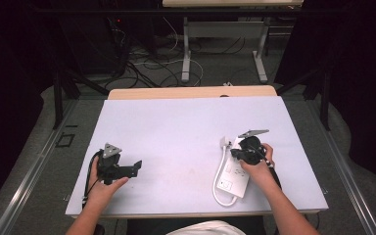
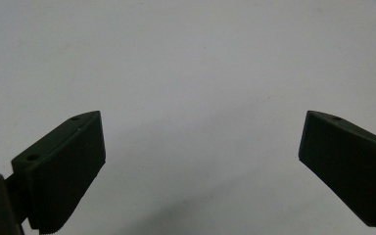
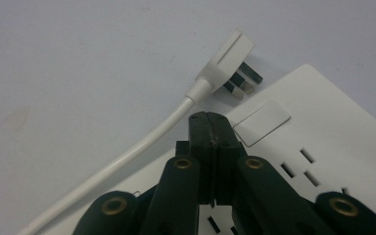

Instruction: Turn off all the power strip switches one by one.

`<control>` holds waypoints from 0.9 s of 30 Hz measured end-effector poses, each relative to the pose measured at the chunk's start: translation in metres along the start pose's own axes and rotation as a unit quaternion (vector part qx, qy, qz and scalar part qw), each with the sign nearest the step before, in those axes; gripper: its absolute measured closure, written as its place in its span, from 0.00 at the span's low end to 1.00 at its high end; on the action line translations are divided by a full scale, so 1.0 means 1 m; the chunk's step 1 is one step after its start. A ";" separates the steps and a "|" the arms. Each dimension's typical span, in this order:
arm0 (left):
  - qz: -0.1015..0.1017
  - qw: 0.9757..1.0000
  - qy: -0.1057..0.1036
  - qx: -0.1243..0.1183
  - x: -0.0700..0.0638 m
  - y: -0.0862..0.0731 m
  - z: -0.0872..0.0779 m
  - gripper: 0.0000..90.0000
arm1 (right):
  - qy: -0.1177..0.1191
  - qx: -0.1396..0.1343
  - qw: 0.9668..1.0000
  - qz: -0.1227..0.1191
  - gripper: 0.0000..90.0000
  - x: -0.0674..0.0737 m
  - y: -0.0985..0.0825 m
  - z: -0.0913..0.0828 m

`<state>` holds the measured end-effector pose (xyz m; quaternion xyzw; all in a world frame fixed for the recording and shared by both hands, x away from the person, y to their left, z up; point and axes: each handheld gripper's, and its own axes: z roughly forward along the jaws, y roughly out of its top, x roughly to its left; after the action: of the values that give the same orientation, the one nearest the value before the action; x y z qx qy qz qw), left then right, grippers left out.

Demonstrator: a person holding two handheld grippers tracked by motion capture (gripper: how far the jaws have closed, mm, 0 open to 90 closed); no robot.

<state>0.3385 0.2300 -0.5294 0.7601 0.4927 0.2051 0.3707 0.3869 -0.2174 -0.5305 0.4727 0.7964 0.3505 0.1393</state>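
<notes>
A white power strip (image 1: 235,175) lies on the white table (image 1: 176,127) at the right, its white cable (image 1: 217,180) looping along its left side to a white plug (image 1: 224,143). In the right gripper view the strip (image 3: 323,147) shows its sockets and a flat switch (image 3: 263,121), with the plug (image 3: 227,63) lying pins-up just beyond. My right gripper (image 3: 210,122) is shut, jaws pressed together with nothing between them, over the strip's far end (image 1: 239,152). My left gripper (image 1: 136,167) rests at the table's left, open, with bare table between its fingers (image 2: 73,161).
The table's wooden far edge (image 1: 191,92) borders a floor with tangled cables (image 1: 147,63) and the legs of another desk (image 1: 187,54). Dark curtains stand at both sides. Wide bare tabletop lies between the two grippers.
</notes>
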 end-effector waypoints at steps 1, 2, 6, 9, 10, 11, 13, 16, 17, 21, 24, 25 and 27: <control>0.000 1.000 0.000 0.000 0.000 0.000 0.000 0.04 | 0.001 0.001 1.000 0.000 1.00 0.000 0.002 -0.001; -0.001 1.000 0.000 0.000 0.000 0.000 0.000 0.04 | 0.001 -0.003 1.000 -0.001 1.00 0.000 0.003 -0.001; -0.001 1.000 0.001 0.000 0.000 0.000 0.000 0.04 | -0.005 -0.005 1.000 -0.007 1.00 -0.003 0.010 -0.003; -0.002 1.000 0.000 0.000 0.000 0.000 0.000 0.04 | -0.010 -0.005 1.000 -0.005 1.00 -0.007 0.015 -0.003; -0.002 1.000 0.001 0.000 0.000 0.000 0.000 0.04 | -0.013 -0.002 1.000 0.000 1.00 -0.008 0.016 -0.003; -0.002 1.000 0.001 0.000 0.000 0.000 0.000 0.04 | -0.016 -0.005 1.000 -0.004 1.00 -0.010 0.017 -0.003; -0.001 1.000 0.001 0.001 0.000 0.000 0.000 0.04 | -0.019 -0.002 1.000 0.001 1.00 -0.013 0.019 -0.003; 0.004 1.000 0.002 0.001 0.000 0.000 0.001 0.04 | -0.024 -0.001 1.000 0.010 1.00 -0.018 0.022 -0.002; 0.009 1.000 0.002 0.006 0.001 0.000 0.000 0.04 | -0.027 -0.004 1.000 0.010 1.00 -0.020 0.023 0.000; 0.003 1.000 0.003 -0.001 0.000 0.000 0.001 0.04 | -0.028 0.008 0.999 0.024 1.00 -0.024 0.023 0.003; 0.001 1.000 0.002 -0.001 0.000 0.000 0.001 0.04 | -0.029 0.005 0.999 0.025 1.00 -0.028 0.023 0.006; 0.007 1.000 0.002 0.002 0.001 0.000 0.001 0.04 | -0.027 0.005 0.999 0.028 1.00 -0.029 0.023 0.006; 0.010 1.000 0.002 0.005 0.001 0.000 0.000 0.04 | -0.027 0.007 0.999 0.032 1.00 -0.030 0.024 0.008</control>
<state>0.3391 0.2308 -0.5296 0.7664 0.4866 0.2081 0.3640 0.4218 -0.2322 -0.5228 0.5077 0.7795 0.3365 0.1461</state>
